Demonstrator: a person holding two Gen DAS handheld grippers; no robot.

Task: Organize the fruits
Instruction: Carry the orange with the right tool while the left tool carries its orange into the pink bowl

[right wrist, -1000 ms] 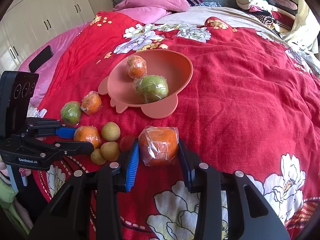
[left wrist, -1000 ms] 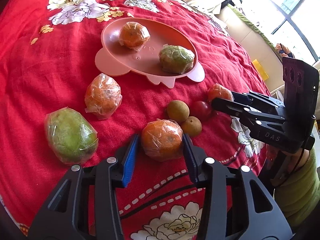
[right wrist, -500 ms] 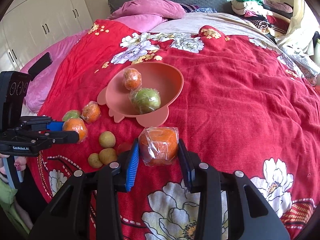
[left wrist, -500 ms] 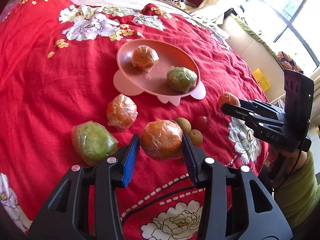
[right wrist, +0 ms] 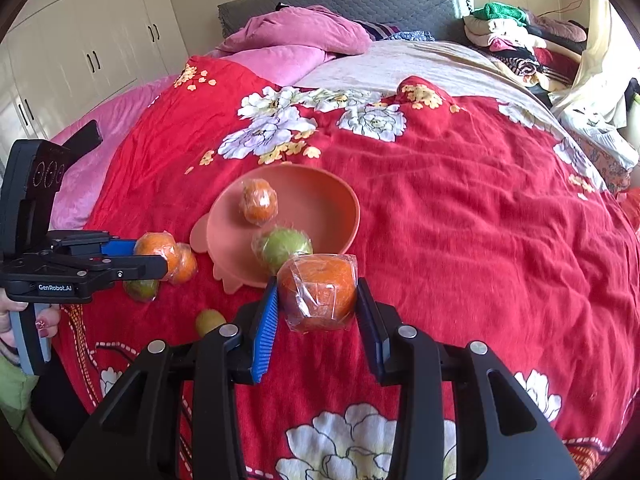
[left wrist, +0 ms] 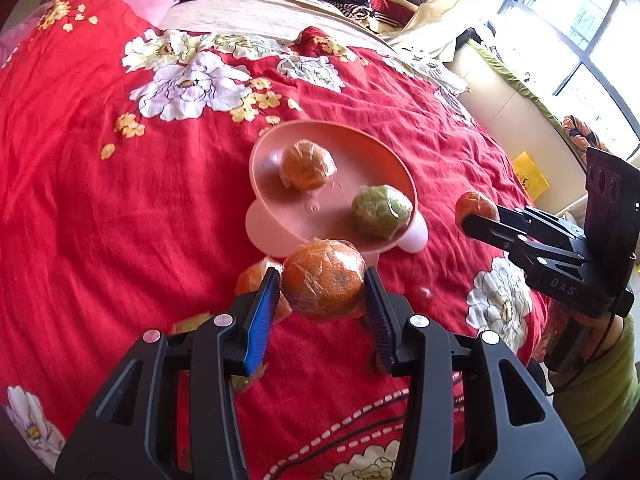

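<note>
Left wrist view: left gripper [left wrist: 323, 290] pinched wrapped orange [left wrist: 324, 278] between blue pads, held above red floral blanket [left wrist: 120, 208], just in front of pink plate [left wrist: 280, 232]. Plate held second wrapped orange [left wrist: 307, 165] and wrapped green fruit [left wrist: 381, 211]. Right gripper [left wrist: 478, 220] at right, clamped on another orange [left wrist: 474, 205].

Right wrist view: right gripper [right wrist: 318, 302] pinched wrapped orange [right wrist: 318, 292], raised near plate [right wrist: 332, 216] edge. Left gripper [right wrist: 154, 258] at left gripped orange [right wrist: 154, 245]; loose fruit [right wrist: 208, 320] lay on blanket [right wrist: 480, 240] beneath.

"GenRobot.AI", "DAS" on tongs' bodies [right wrist: 56, 287]
</note>
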